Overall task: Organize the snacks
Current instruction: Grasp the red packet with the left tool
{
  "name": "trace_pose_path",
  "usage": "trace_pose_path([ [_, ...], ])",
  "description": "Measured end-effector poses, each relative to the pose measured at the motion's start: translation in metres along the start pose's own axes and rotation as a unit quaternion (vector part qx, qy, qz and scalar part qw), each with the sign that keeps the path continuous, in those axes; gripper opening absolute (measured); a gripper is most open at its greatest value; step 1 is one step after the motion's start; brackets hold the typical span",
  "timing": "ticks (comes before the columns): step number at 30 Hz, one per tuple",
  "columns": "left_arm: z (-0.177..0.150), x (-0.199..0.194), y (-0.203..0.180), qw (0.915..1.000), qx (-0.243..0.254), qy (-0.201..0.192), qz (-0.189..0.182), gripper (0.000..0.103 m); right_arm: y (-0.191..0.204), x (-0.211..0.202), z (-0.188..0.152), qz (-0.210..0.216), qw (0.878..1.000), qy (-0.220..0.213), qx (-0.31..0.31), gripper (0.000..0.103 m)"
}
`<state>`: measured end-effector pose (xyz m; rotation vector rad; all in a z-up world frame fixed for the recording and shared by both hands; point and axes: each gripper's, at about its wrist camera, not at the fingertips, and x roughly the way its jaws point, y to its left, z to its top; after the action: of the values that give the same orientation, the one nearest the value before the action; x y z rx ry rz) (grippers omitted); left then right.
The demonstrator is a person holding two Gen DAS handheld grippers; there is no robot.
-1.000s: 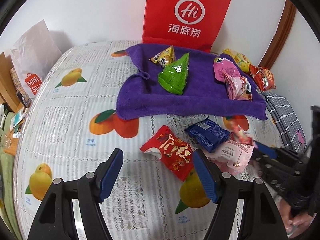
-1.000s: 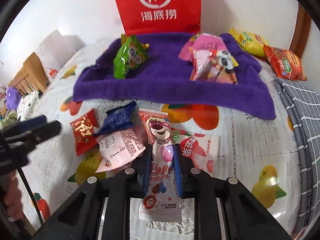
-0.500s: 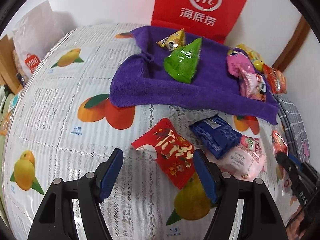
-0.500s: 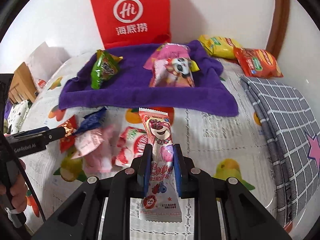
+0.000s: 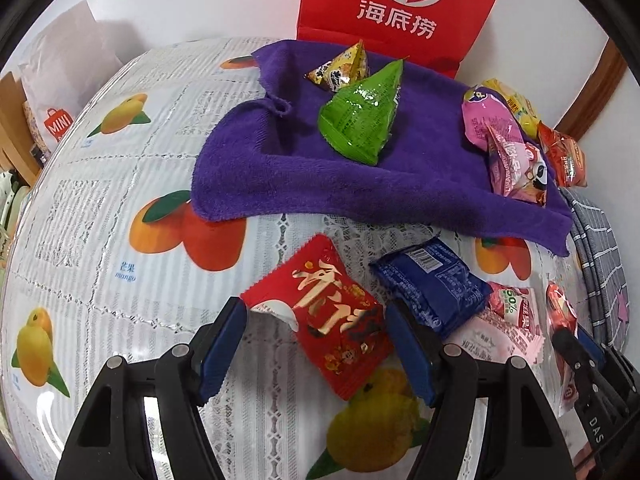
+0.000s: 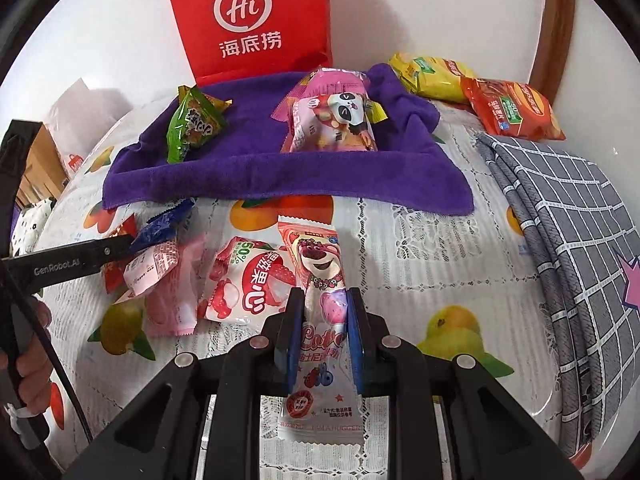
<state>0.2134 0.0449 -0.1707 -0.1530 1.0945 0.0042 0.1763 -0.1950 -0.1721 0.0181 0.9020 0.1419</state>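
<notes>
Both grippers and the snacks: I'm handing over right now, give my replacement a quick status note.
Right gripper: shut on the pink bear packet.
Left gripper: open, straddling the red packet, not gripping it.
Done: green packet, yellow-brown packet and two pink packets lie on the purple towel.
Left: the red, blue packet, pale pink packet and strawberry packet lie on the tablecloth.

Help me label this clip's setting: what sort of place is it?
Probably a home room. Snack packets lie on a table under a fruit-print plastic tablecloth, a folded grey checked cloth beside them, shopping bags against the wall: a red paper bag and a white one.
</notes>
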Motion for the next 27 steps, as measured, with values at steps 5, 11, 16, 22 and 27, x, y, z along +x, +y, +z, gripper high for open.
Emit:
trace_pose_path([
  [5,0.001,0.003,-0.004,0.9999,0.01,0.0,0.01,0.071,0.003,-0.003,0.0,0.0,1.0,-0.004,-0.005,0.021],
  [11,-0.007,-0.001,0.0,0.9997,0.018,0.005,0.017,0.071,0.004,-0.007,-0.002,0.003,1.0,-0.004,-0.002,0.021],
  [16,-0.018,-0.01,0.013,0.9997,0.018,0.004,0.017,0.07,0.007,-0.009,-0.005,0.008,1.0,-0.002,0.003,0.021],
  [22,-0.025,-0.015,0.036,0.9998,-0.005,0.001,0.018,0.071,0.011,-0.01,-0.007,0.016,1.0,0.001,0.001,0.021],
  [27,-0.024,-0.014,0.037,0.9999,-0.004,-0.006,0.013,0.07,0.015,-0.009,-0.006,0.019,1.0,0.002,-0.005,0.021],
])
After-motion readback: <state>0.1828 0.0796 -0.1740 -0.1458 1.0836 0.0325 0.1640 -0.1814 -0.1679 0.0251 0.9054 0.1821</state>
